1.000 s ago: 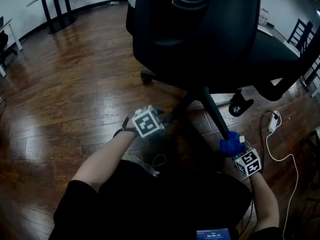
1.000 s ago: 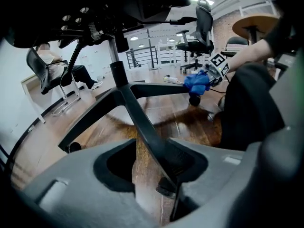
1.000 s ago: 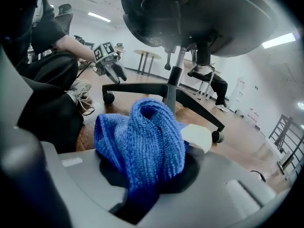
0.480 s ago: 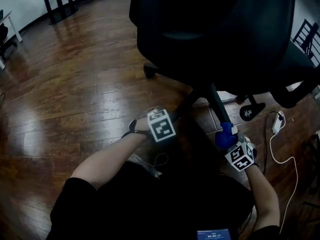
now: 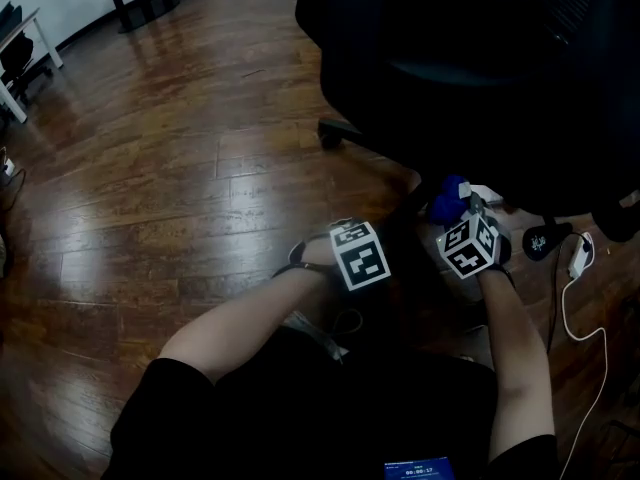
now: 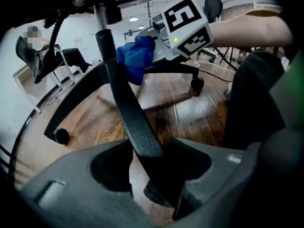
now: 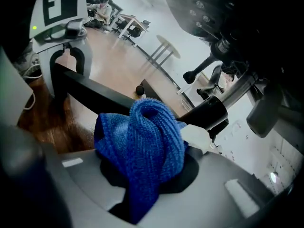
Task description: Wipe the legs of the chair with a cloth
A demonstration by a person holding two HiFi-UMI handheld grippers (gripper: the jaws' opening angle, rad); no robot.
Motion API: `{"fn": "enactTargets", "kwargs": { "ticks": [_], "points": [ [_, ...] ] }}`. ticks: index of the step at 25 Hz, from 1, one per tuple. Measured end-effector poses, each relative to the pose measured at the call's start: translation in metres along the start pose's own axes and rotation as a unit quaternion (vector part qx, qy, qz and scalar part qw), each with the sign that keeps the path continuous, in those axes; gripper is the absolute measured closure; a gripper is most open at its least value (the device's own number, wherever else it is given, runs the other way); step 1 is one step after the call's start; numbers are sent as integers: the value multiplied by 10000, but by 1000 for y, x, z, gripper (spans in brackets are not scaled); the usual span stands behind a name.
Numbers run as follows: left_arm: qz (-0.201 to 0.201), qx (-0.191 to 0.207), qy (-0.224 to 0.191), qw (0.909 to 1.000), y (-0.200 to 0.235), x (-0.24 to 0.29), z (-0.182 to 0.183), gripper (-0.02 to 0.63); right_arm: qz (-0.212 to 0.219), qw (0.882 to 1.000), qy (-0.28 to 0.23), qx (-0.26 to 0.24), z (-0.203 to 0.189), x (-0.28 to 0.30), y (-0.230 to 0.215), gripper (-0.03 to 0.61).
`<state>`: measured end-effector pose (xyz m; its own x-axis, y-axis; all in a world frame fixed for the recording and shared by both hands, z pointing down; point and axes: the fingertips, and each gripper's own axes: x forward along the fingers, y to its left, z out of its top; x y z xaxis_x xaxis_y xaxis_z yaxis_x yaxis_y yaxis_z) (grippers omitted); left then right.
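Black office chair (image 5: 470,68) on a dark wood floor (image 5: 180,168), seen from above. Its seat and back fill the upper right of the head view and hide most of the base. The legs are matt black bars that slope down from a central column (image 6: 102,27) to casters (image 6: 61,136).

One leg (image 6: 128,108) runs up the middle of the left gripper view. The left gripper (image 6: 154,167) straddles the lower part of this leg. Its jaws are closing with the leg between them. The leg lies against the right-hand jaw, and a strip of floor shows between the leg and the other jaw.

The right gripper (image 7: 147,170) is clamped on the cloth (image 7: 142,137). The cloth is deep blue and nubbly in texture. It is bunched into a rounded wad that bulges out past the jaws, with a tail hanging below them. In the left gripper view the wad touches the upper end of the same leg, just beside the column. In the head view the cloth shows as a blue patch under the seat edge, just beyond the right gripper's marker cube.
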<state>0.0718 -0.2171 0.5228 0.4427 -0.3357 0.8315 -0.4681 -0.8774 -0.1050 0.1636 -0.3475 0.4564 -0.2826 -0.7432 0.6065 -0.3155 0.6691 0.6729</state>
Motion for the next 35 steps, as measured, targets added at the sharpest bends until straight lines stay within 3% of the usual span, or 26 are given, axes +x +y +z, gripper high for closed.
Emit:
{"fn": "enactTargets", "kwargs": {
  "ticks": [6, 10, 13, 18, 25, 32, 35],
  "points": [
    [55, 128, 99, 9999, 1, 3, -1, 364, 231, 9996, 170, -45, -39, -33, 23, 502],
    [59, 171, 214, 9996, 1, 3, -6, 364, 836, 9942, 634, -246, -96, -76, 67, 502],
    [119, 190, 290, 9993, 1, 3, -8, 364, 1228, 9885, 877, -89, -134, -110, 90, 502],
    [134, 187, 299, 9993, 2, 6, -4, 364, 1193, 9875, 1031, 31, -169, -133, 105, 503],
    [28, 224, 465, 9987, 2, 7, -5, 362, 1130, 9884, 1002, -182, -138, -97, 91, 503],
    [-113, 143, 282, 9994, -2, 5, -1, 362, 548, 9967, 592, -57, -30, -11, 19, 503],
    [-100, 137, 288, 9994, -2, 5, -2, 362, 418, 9982, 429, -28, -4, 5, 4, 503]
  ]
}}
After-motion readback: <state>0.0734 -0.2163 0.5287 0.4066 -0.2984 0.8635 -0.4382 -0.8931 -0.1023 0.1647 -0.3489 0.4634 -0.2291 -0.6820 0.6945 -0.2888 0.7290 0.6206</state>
